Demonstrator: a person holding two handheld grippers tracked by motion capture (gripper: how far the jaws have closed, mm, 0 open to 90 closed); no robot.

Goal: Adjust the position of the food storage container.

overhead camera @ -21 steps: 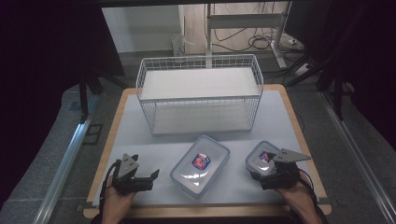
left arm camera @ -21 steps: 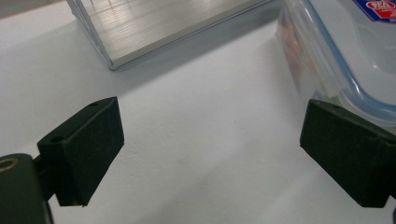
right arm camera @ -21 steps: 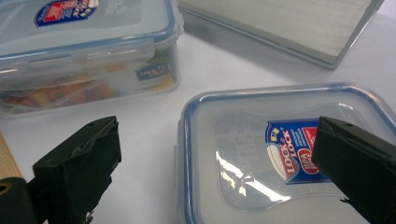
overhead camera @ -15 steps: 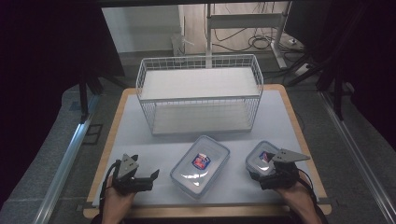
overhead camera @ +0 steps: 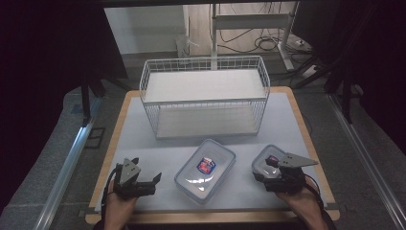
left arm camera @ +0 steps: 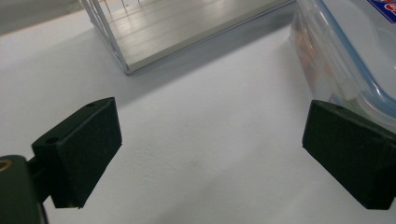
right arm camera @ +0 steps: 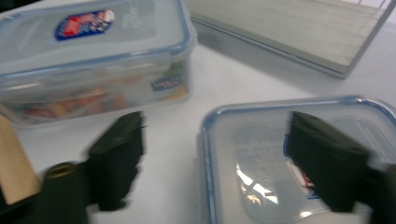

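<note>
White tabletop (overhead camera: 143, 139), left gripper (overhead camera: 154, 180) spread over bare surface, right gripper (overhead camera: 261, 173) seemingly spread above small container (overhead camera: 266, 160).

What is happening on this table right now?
A person holds a gripper in each hand at the near edge of the table. The right gripper is open above the small box, one finger on each side of its left edge, not gripping it. The left gripper is open over bare table, beside the big box. Both boxes have their lids on. The wire basket stands behind them.
</note>
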